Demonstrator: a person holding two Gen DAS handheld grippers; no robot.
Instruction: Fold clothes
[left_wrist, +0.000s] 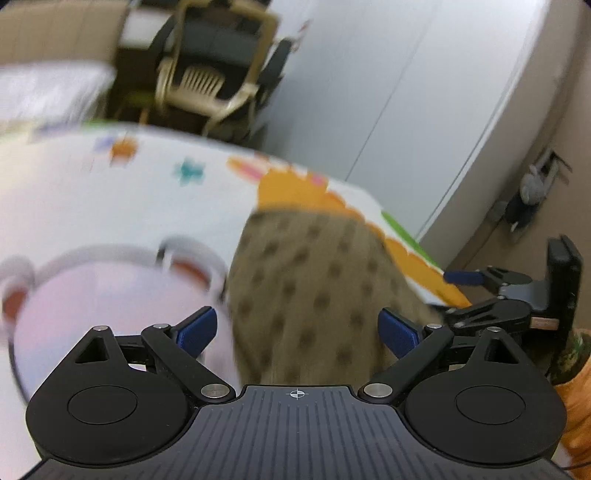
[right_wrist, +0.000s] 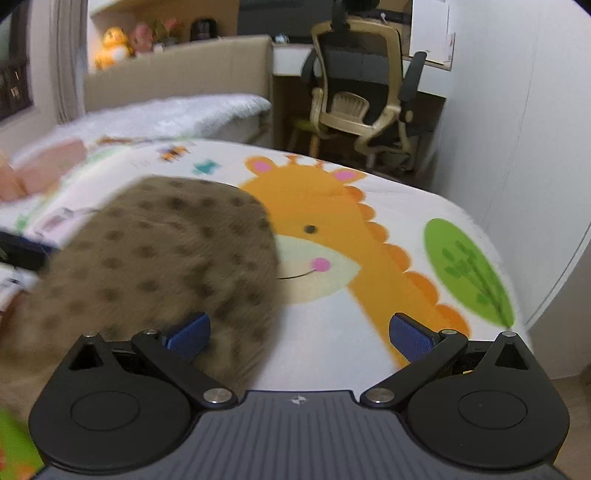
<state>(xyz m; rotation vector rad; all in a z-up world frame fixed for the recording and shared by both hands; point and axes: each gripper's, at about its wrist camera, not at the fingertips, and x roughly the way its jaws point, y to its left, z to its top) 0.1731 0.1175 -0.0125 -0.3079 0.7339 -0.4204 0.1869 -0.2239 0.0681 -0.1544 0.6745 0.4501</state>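
A brown garment with dark spots (right_wrist: 155, 254) lies bunched on a cartoon-print bed sheet (right_wrist: 332, 317); the left wrist view shows the same garment (left_wrist: 314, 291), blurred. My left gripper (left_wrist: 297, 330) is open, hovering just above the near part of the garment, with nothing between its blue pads. My right gripper (right_wrist: 299, 332) is open too, over the garment's right edge and the white sheet beside the giraffe print. In the left wrist view the right gripper (left_wrist: 480, 291) shows at the right edge. A dark blurred shape (right_wrist: 22, 251) at the far left of the right wrist view may be the left gripper.
An office chair (right_wrist: 365, 92) stands beyond the bed's far edge by a desk. A white wardrobe wall (right_wrist: 517, 129) runs along the right. A white blanket (right_wrist: 166, 114) and a headboard shelf with toys (right_wrist: 114, 44) lie at the back left. A person's sleeve (left_wrist: 576, 406) shows at right.
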